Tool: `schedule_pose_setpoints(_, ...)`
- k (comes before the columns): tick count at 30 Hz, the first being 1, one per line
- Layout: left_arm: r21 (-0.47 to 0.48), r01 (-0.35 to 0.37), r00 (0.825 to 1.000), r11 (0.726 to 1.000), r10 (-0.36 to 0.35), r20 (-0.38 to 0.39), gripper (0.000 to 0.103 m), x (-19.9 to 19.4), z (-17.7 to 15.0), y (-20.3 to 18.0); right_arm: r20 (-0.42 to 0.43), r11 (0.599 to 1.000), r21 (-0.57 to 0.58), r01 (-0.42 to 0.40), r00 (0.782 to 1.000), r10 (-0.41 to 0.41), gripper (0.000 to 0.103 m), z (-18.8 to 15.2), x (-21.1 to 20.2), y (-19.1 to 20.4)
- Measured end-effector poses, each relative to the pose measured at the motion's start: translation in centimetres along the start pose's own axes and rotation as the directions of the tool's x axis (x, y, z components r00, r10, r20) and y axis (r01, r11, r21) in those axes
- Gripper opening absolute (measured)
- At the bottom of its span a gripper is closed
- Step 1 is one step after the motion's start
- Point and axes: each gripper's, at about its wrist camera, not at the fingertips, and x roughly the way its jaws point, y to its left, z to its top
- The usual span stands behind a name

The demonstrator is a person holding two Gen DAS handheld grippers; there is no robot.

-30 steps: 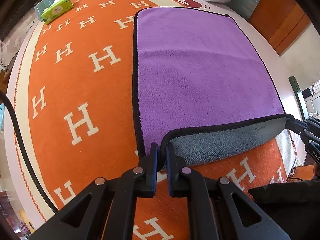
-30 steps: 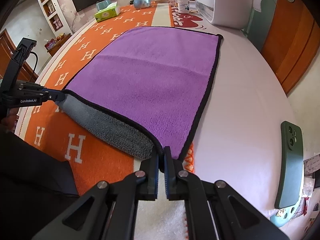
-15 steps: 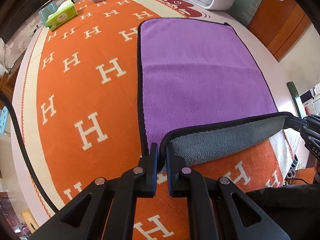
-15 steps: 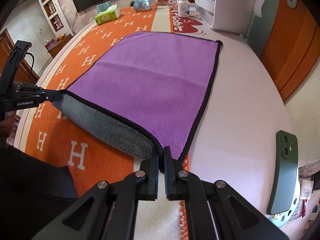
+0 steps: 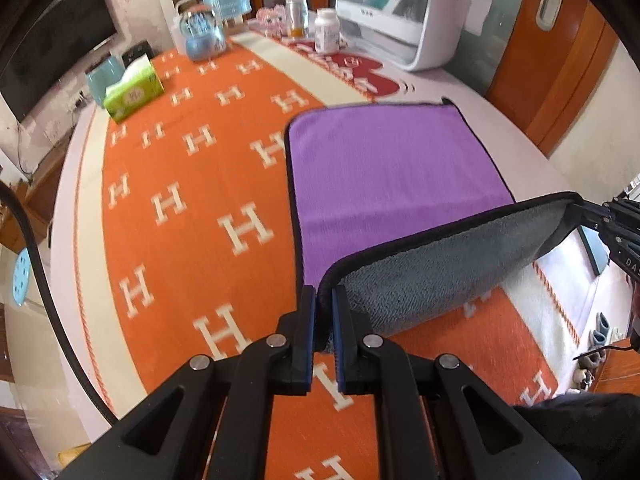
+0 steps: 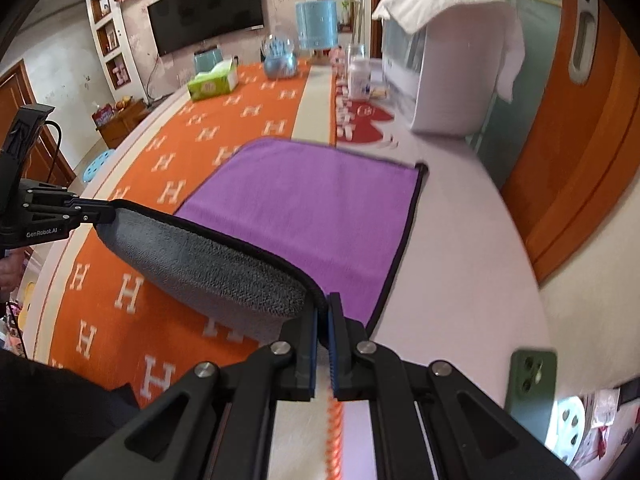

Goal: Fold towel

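Note:
A purple towel (image 5: 392, 168) with a black hem and grey underside lies on the orange H-patterned cloth (image 5: 180, 208); it also shows in the right wrist view (image 6: 312, 208). My left gripper (image 5: 323, 296) is shut on its near left corner. My right gripper (image 6: 322, 304) is shut on its near right corner. Both hold the near edge lifted above the table, so the grey underside (image 5: 448, 264) faces me and curls toward the far half. The other gripper shows at each view's side: the right one (image 5: 600, 220), the left one (image 6: 80, 212).
A green tissue box (image 5: 134, 94), a snow globe (image 5: 202, 34), bottles (image 5: 326, 30) and a white appliance (image 5: 404, 12) stand at the table's far end. A green phone (image 6: 530, 386) lies at the near right on the bare white tabletop (image 6: 472, 264).
Both grippers have lifted the towel's near edge higher and carried it toward the far end. More grey underside shows and less purple is uncovered.

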Motion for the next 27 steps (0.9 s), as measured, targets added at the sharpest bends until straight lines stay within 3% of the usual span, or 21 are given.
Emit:
schedule_pose_setpoints(16,0.043,-0.099,0.977,0.994,0.089,0.195,0.006,-1.0,9.1,0.5,0.183,0.996,-0.027,0.082,0.98,-0.076,0.004,7.7,0.6,-2.5)
schedule_pose_setpoints(27,-0.054,-0.112,0.962,0.992,0.122,0.246,0.005,2.3,12.9,1.0,0.232,0.987,-0.049,0.151,0.963,-0.136,0.004,10.4,3.9,-3.9)
